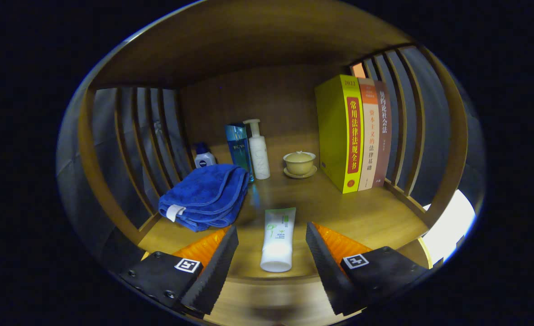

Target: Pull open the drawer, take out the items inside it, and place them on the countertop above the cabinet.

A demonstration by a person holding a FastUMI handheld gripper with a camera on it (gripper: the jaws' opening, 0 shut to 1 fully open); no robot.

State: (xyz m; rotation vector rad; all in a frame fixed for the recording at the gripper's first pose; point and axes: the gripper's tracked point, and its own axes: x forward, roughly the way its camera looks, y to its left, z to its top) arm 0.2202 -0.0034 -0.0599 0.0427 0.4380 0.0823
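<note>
Tool [271, 253] fingers, nearest the lens, stood spread wide and gripped nothing; between them lay the white tube [278, 240], flat on the desk [366, 213], touching neither pad, cap end toward the viewer. Larger objects, in descending order: the slatted wooden surround [126, 136] enclosing the surface; three upright books [353, 136] at the right, against the slats; a folded blue towel [205, 194] at the left, just ahead of the left finger; a teal box [239, 147] and a white pump bottle [258, 149] side by side at the back; a lidded cup on its saucer [299, 164]; a small blue-capped bottle [204, 156] behind the towel. The drawer itself could not be made out. The tube appeared already set down, so the step in hand was probably release. Done well, the tool would back straight off, fingers kept apart, clearing the tube and the towel's edge.
</note>
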